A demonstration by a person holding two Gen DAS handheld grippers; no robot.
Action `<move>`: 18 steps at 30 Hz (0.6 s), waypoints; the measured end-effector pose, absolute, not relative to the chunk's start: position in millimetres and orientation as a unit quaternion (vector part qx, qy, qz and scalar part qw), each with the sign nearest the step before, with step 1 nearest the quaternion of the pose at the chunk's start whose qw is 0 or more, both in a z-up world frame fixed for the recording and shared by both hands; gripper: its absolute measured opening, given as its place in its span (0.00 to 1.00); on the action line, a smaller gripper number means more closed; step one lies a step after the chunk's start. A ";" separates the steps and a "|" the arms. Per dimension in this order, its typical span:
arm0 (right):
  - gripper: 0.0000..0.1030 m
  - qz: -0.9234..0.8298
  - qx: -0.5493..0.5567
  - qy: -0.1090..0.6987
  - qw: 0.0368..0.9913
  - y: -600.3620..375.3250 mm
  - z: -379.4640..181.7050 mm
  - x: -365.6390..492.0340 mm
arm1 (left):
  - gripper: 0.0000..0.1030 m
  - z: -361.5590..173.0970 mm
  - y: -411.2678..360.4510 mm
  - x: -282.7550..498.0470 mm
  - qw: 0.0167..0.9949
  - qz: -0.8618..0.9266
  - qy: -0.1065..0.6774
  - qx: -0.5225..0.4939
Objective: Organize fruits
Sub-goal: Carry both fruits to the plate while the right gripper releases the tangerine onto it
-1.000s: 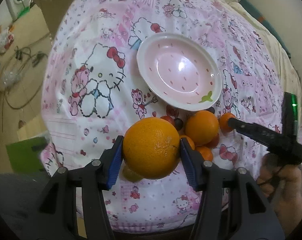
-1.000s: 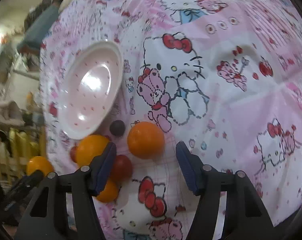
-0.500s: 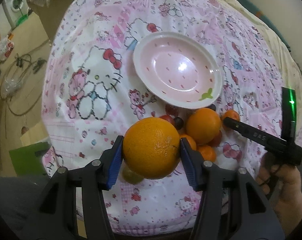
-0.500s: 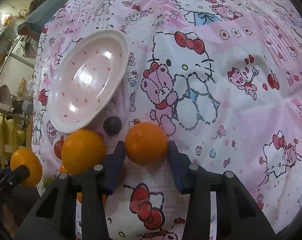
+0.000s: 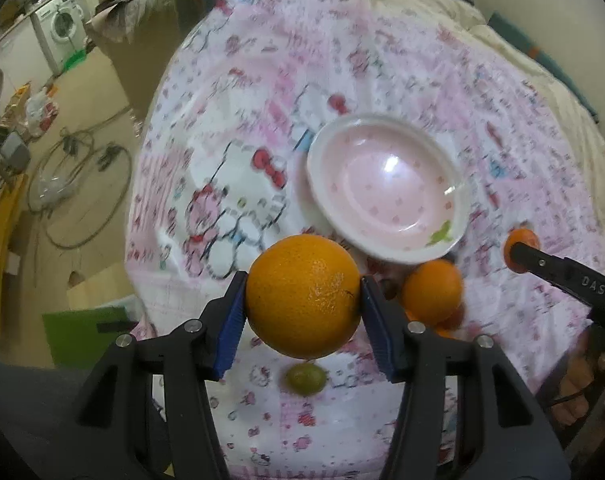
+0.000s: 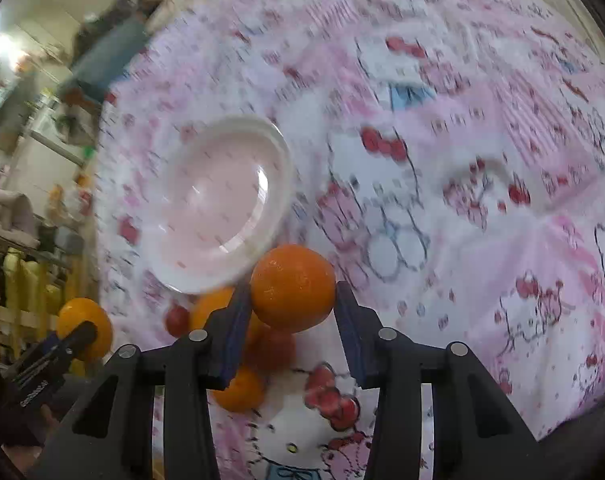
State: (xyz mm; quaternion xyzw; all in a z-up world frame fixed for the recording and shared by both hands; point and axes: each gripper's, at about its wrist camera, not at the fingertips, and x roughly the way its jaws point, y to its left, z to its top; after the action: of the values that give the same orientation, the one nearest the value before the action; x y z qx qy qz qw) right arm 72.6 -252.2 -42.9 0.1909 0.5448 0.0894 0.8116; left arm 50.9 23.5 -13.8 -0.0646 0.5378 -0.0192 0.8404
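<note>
The left gripper [image 5: 302, 300] has its jaws spread wide around a large orange [image 5: 303, 296], both blue pads pressed to the fruit's sides, the orange raised clear of the Hello Kitty cloth [image 5: 230, 184]. The right gripper [image 6: 292, 300] has narrower jaws, closed on a smaller orange [image 6: 292, 288], also lifted off the cloth.

In the left wrist view the pink bowl [image 5: 454, 184] lies at about 1 o'clock from the held orange, with nothing in it. A loose orange [image 5: 432, 292] rests at 3 o'clock just beside the right pad, with smaller orange fruits partly hidden behind it. A small green fruit [image 5: 305, 378] lies on the cloth at 6 o'clock, directly below the jaws; only this view shows it. The other gripper's black finger enters at 3 o'clock with its orange at the tip.

The right wrist view puts the bowl [image 6: 278, 152] at 11 o'clock of its orange, and shows red fruits [image 6: 176, 320] and small oranges [image 6: 238, 392] clustered behind its left pad.
</note>
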 end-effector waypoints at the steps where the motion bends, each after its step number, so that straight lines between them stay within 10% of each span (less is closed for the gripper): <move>1: 0.43 0.102 0.196 0.532 0.818 -252.0 -35.1 74.8 | 0.49 -8.0 22.2 54.7 0.841 -0.025 0.536 -0.064; 18: 0.43 0.165 0.184 0.500 0.830 -239.8 -15.7 167.4 | 0.49 8.2 6.4 163.5 0.843 -0.030 0.536 -0.028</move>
State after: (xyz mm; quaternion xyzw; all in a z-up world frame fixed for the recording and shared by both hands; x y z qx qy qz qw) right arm 167.4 -239.8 -15.7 0.1840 0.5002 0.1647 0.8300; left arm 163.5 6.4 8.2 -0.0280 0.5360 -0.0305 0.8432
